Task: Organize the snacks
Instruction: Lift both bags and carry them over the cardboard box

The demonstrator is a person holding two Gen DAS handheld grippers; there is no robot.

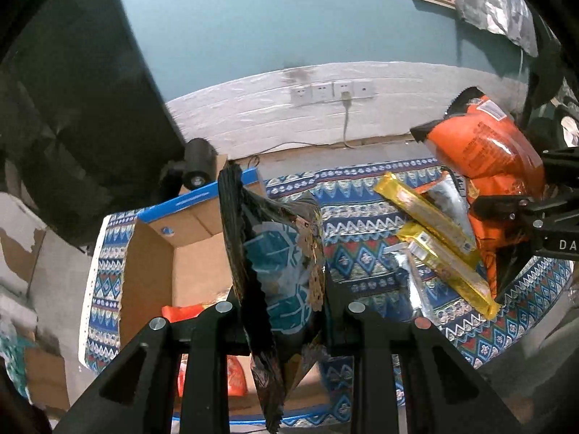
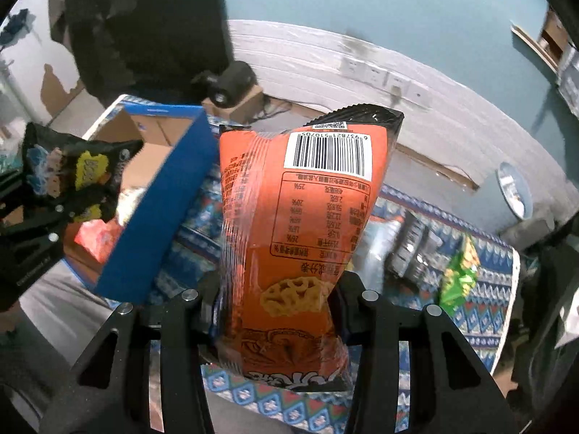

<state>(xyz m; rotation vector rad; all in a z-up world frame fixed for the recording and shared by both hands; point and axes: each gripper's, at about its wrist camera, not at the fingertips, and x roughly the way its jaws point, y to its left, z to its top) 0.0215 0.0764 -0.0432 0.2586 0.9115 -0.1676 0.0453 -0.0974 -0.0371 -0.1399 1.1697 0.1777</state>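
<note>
Right wrist — orange snack bag [image 2: 289, 238] between fingers [image 2: 347, 325]

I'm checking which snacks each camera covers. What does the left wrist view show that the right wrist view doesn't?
Left wrist only: two yellow snack bars lying on the patterned cloth.
Right wrist only: a green snack bag and the orange bag's barcode.
Both: the black snack bag held in the left gripper, the orange snack bag held in the right gripper, and the cardboard box.
</note>
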